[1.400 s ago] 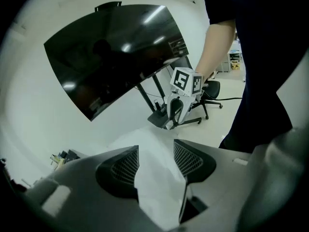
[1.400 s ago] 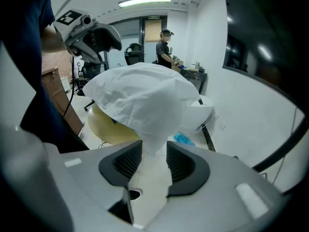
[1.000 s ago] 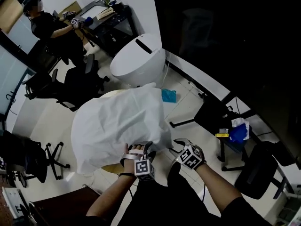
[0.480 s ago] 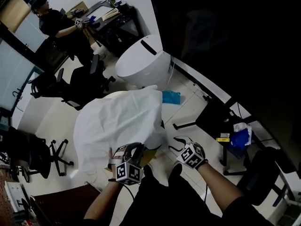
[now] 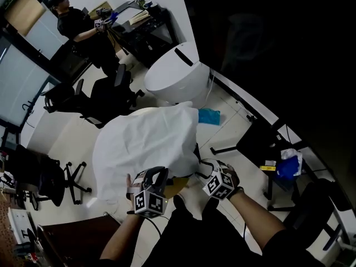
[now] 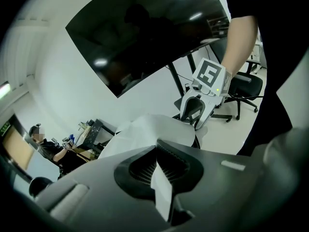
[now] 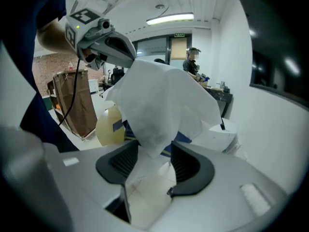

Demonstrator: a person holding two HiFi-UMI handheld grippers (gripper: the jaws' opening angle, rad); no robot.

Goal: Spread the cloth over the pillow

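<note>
The left tool is clamped shut on a thin fold of the large white cloth, which it grips at the cloth's 6 o'clock edge in the head view. The right tool stands with its jaws apart at the cloth's 4 o'clock corner. A drooping point of the cloth hangs between the pads without being squeezed.

The cloth is draped over a bulky mound on a round pale-yellow surface. The pillow itself cannot be made out beneath it.

At the cloth's 1 o'clock stands a large white rounded casing with a dark slot; what it holds cannot be seen.

A second ago the left tool was open at the near edge. It has since closed and lifted that edge, baring a patch of the surface. The right tool, then clear of the cloth, has come in to the corner.
</note>
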